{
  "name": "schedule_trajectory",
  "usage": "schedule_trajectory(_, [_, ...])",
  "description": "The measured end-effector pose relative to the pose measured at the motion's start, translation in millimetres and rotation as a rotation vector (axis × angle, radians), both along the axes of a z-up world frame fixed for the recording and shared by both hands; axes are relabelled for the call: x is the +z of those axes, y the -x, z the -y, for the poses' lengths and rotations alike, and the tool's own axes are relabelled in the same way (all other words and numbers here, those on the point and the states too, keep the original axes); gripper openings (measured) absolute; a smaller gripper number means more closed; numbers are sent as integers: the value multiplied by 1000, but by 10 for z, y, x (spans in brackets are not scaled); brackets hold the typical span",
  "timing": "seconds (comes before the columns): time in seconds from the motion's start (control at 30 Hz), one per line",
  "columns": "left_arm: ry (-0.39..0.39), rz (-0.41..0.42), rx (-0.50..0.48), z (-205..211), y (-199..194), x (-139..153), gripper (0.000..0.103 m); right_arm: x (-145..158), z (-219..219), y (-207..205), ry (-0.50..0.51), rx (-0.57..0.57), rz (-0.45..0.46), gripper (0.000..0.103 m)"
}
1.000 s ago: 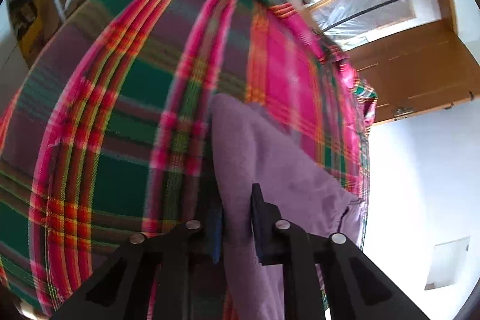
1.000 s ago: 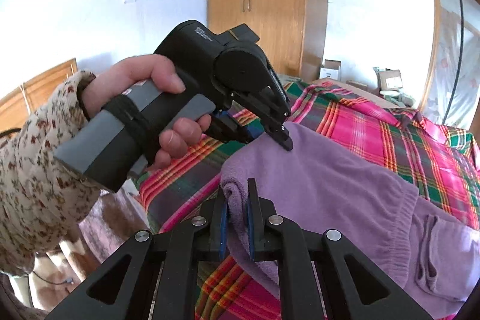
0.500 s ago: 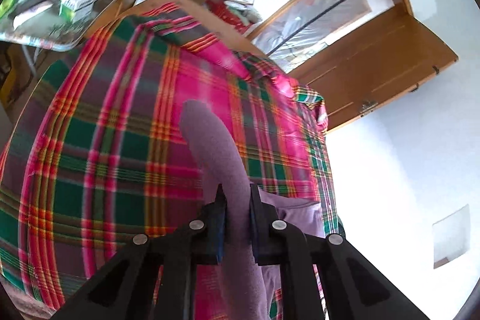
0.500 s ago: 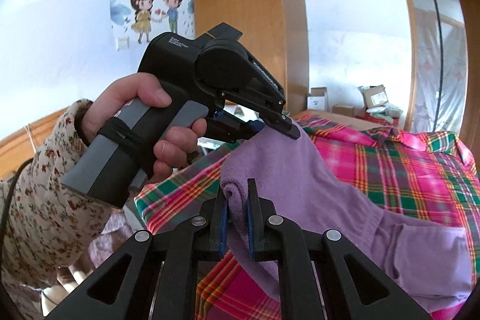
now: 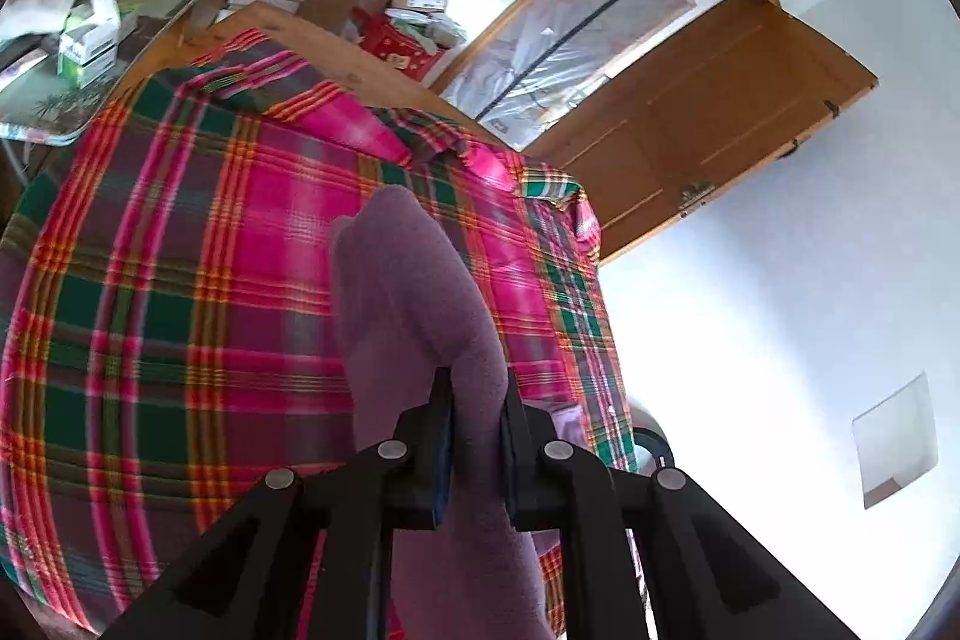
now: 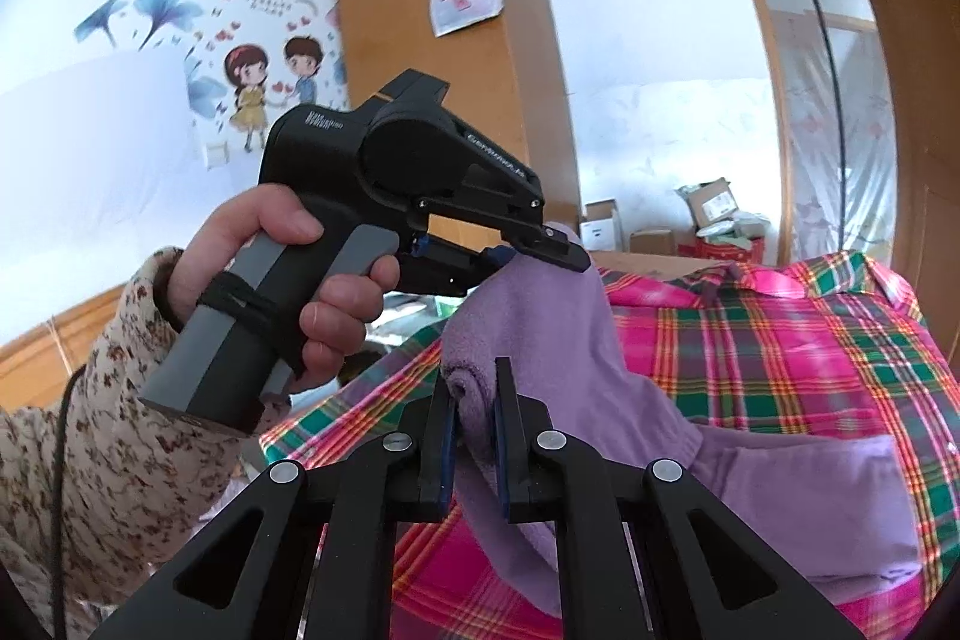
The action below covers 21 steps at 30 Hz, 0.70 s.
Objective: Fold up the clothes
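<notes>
Purple fleece garment (image 6: 540, 316) is hanging lifted above the pink-and-green plaid bedcover (image 6: 780, 340), both grippers, left (image 5: 475, 436) and right (image 6: 471, 436), clamping its upper edge. Uneven pulling is risking slippage, likely skewing the fold.

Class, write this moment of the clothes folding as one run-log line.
phase: lifting fold edge | left gripper: shut on purple garment | right gripper: shut on purple garment | surface: plaid sheet
</notes>
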<state>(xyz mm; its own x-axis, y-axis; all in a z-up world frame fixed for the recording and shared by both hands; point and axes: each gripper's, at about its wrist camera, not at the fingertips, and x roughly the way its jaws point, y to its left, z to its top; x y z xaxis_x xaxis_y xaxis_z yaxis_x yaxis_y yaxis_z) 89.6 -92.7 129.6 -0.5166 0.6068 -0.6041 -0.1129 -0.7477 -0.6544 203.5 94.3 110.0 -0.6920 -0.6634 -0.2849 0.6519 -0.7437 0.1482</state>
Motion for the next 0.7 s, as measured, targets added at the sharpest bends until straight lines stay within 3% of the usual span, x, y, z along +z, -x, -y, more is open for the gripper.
schedule_trajectory(0.7, [-16,-18,-154,-1143,212,89,13,93,-1020,71,142,-185,34,10])
